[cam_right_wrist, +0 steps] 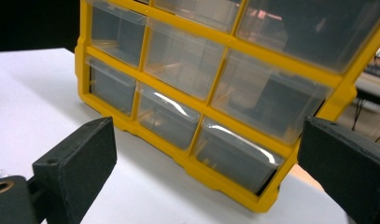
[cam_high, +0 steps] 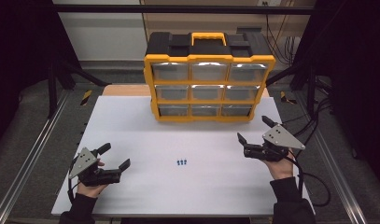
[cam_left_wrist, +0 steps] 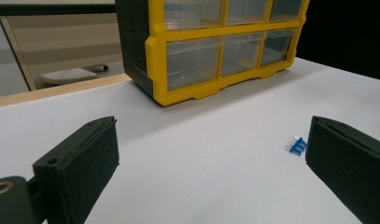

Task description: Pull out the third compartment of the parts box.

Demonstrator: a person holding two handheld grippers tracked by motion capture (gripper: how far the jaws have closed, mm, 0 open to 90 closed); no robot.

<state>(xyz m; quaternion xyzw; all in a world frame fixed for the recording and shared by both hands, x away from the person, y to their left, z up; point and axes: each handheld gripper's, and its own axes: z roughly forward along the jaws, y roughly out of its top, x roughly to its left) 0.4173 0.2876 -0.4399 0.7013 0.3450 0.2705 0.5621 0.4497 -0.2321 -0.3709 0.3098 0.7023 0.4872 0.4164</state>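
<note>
Left gripper (cam_high: 117, 157) wide, near table (cam_high: 131, 116) front-left corner. Right gripper (cam_high: 254, 129) wide, near right edge. Blue pieces (cam_high: 181, 162), possibly pins, mid-table. Drawer organizer (cam_high: 209, 84) at back edge.

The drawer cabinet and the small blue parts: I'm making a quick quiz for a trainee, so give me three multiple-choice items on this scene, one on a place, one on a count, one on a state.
1. Where do the small blue parts lie?
A. on the white table between the two grippers
B. inside a drawer
C. on top of the cabinet

2. How many clear drawers does the yellow cabinet have on its front?
A. four
B. six
C. nine

3. How do the left gripper and right gripper stand?
A. both shut on parts
B. both open and empty
C. one open, one shut

Answers:
1 A, they sit on the bare table, in front of the cabinet.
2 C, three rows of three.
3 B, each pair of jaws is spread wide with nothing between.
</note>
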